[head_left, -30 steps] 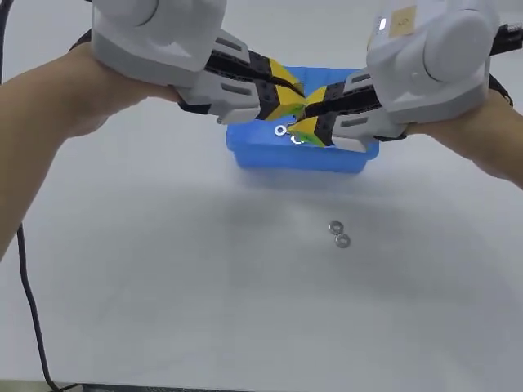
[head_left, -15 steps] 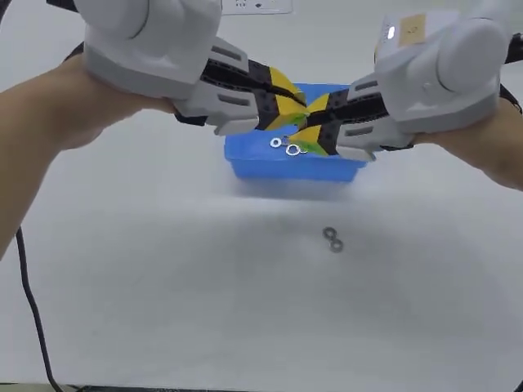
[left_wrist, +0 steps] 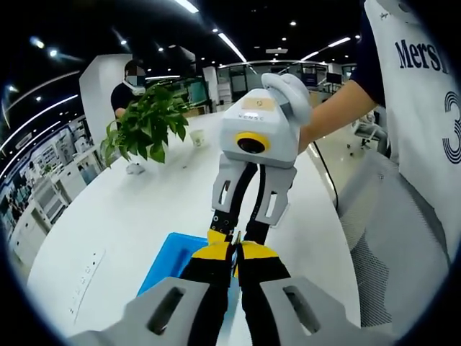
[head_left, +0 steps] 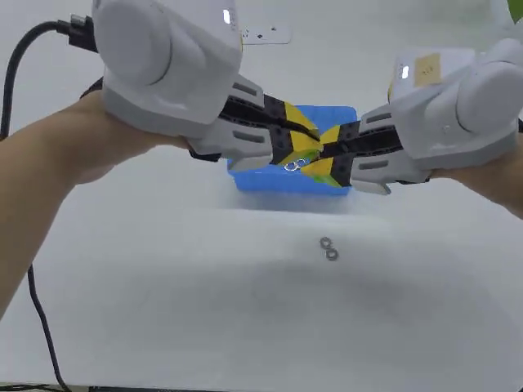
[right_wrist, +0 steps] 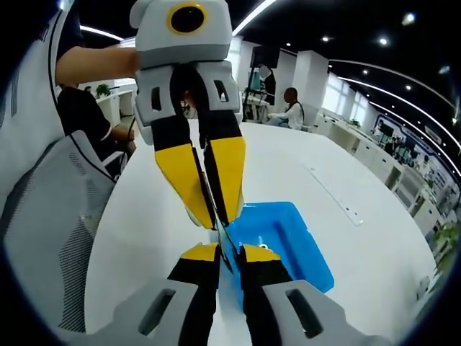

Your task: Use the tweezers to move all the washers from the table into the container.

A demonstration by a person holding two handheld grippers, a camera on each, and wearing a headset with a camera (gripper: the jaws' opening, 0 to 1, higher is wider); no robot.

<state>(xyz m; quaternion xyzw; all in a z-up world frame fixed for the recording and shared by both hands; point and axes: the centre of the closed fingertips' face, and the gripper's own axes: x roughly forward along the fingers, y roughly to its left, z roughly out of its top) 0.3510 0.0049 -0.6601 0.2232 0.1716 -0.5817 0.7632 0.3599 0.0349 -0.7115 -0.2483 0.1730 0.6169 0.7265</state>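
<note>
Bench: a broad white bench (head_left: 245, 327) carries everything, with a flat white socket strip (head_left: 265, 35) lying at its far edge.
Left gripper: the big white left gripper (left_wrist: 234, 249), black and yellow at the jaws, reaches in from the left in the head view. Its jaws are clenched on the tweezers (its own view shows the yellow tips meeting on the thin metal).
Right gripper: the matching white right gripper (right_wrist: 229, 252) comes in from the right and faces the left one tip to tip, above the container. Its jaws sit close about the tweezers, but I cannot tell whether they pinch them.
Container: a shallow blue rectangular plastic container (head_left: 282, 180) stands on the far middle of the bench, directly beneath the two sets of jaws.
Plant: a leafy green plant (left_wrist: 144, 126) stands far off on the bench in the left gripper view.
Cable: a black cable (head_left: 39, 327) trails down at the near left.
Tweezers: thin dark metal tweezers (right_wrist: 223, 238) run between the two grippers, over the open container.
Washers inside: a few small silver metal washers (head_left: 292, 167) lie in the container.
Washers outside: two small grey washers (head_left: 328, 249) lie touching on the bench, near of the container and apart from it.
</note>
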